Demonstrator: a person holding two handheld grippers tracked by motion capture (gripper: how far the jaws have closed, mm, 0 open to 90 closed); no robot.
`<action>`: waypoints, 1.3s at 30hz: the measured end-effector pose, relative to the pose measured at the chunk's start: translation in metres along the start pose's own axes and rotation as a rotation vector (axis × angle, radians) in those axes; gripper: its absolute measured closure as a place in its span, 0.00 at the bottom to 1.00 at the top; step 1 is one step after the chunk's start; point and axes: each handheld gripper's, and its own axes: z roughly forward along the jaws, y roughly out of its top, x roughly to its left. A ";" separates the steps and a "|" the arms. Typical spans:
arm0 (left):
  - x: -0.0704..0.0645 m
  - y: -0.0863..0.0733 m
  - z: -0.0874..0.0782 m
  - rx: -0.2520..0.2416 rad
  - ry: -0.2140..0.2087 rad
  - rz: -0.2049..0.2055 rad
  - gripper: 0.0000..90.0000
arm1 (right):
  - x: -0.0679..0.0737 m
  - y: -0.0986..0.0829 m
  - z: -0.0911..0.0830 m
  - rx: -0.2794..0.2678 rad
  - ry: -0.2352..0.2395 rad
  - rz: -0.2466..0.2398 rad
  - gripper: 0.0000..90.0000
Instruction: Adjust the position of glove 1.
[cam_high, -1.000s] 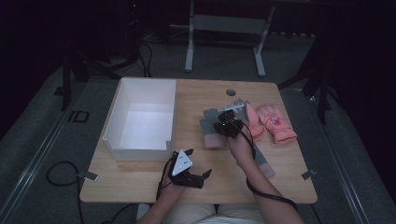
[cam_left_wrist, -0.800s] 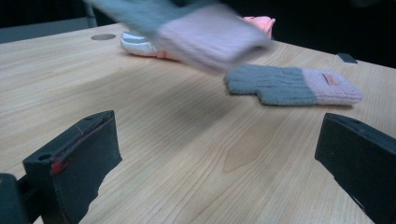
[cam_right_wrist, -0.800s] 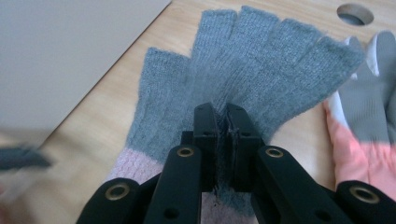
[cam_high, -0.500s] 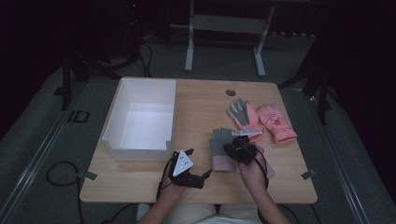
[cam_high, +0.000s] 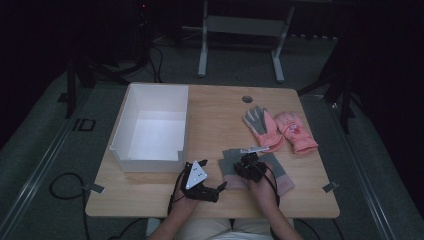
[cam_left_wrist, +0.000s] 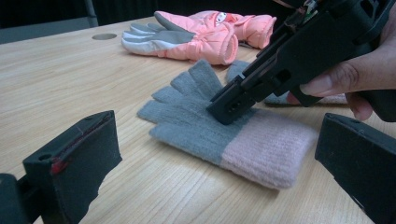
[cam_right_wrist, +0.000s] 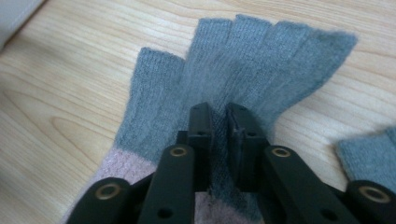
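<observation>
Right gripper (cam_right_wrist: 219, 122) pinches a fold of the grey glove (cam_right_wrist: 243, 70) near the table's (cam_high: 220, 107) 6 o'clock edge; left gripper (cam_high: 212, 190) waits, jaws wide, at the glove's 8 o'clock. Bin (cam_high: 152, 127) at 10 o'clock looks empty; pink gloves (cam_high: 280, 127) lie untouched at 2 o'clock.

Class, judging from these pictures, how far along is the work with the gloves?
Done: nothing visibly; the white box holds no gloves. In hand: the right gripper pinches the grey-and-pink knit glove on the table; the left gripper waits open. Left, probably: its mate and the orange gloves.
</observation>
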 end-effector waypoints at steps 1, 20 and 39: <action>0.000 0.000 0.000 -0.001 -0.001 0.000 0.00 | -0.001 0.000 0.001 -0.003 0.004 0.005 0.86; -0.001 0.000 0.001 0.001 -0.008 0.008 0.00 | -0.081 0.008 -0.069 -0.113 0.025 -0.189 0.69; -0.002 0.000 0.000 -0.004 -0.003 0.013 0.00 | -0.117 -0.042 -0.047 0.000 0.073 -0.301 0.72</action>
